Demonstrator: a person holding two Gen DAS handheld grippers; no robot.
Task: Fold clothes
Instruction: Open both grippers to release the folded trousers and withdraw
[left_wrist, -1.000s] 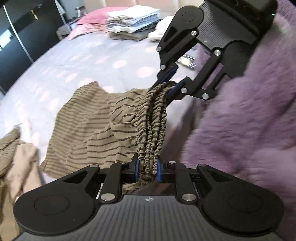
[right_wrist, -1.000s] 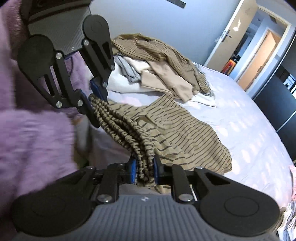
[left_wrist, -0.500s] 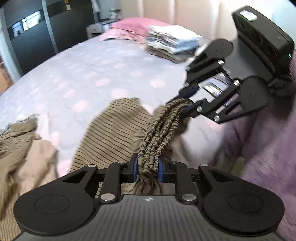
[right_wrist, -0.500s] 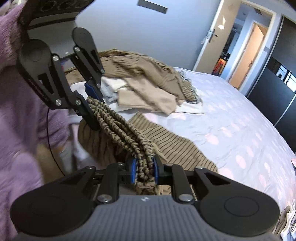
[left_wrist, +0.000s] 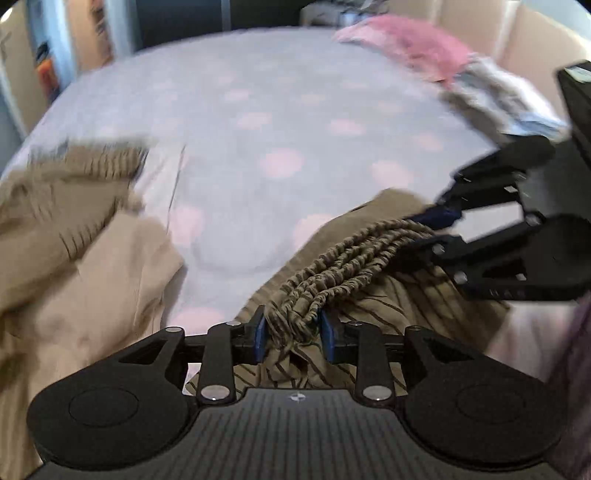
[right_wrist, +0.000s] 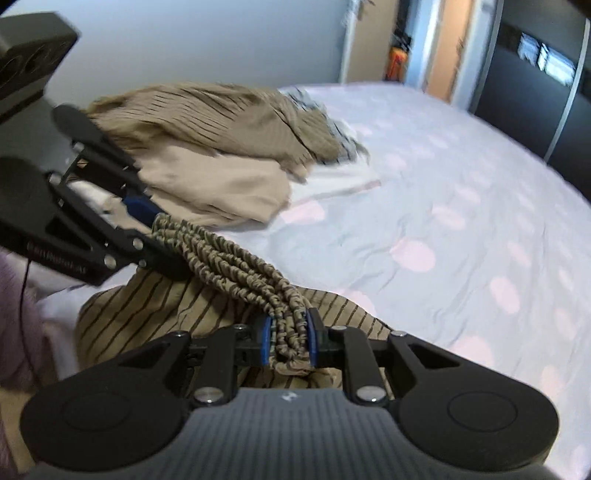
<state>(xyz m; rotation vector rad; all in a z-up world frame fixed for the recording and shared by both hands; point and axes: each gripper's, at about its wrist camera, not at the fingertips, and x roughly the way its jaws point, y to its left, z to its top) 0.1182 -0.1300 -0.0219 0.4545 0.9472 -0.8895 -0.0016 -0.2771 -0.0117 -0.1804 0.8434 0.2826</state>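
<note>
Between the two grippers, above the bed's near edge, hangs the striped garment: olive-tan w/ thin dark stripes, its elastic waistband bunched in ropey ridges, the rest sagging to the polka-dot bedsheet. The left gripper has its jaws pinching one waistband end; the right gripper is pinching the other end. One garment, 2 grippers. Only the left view shows a blurred pink pillow and a folded stack. The pile of unfolded clothes is clearer in the right view, which alone shows a doorway.
</note>
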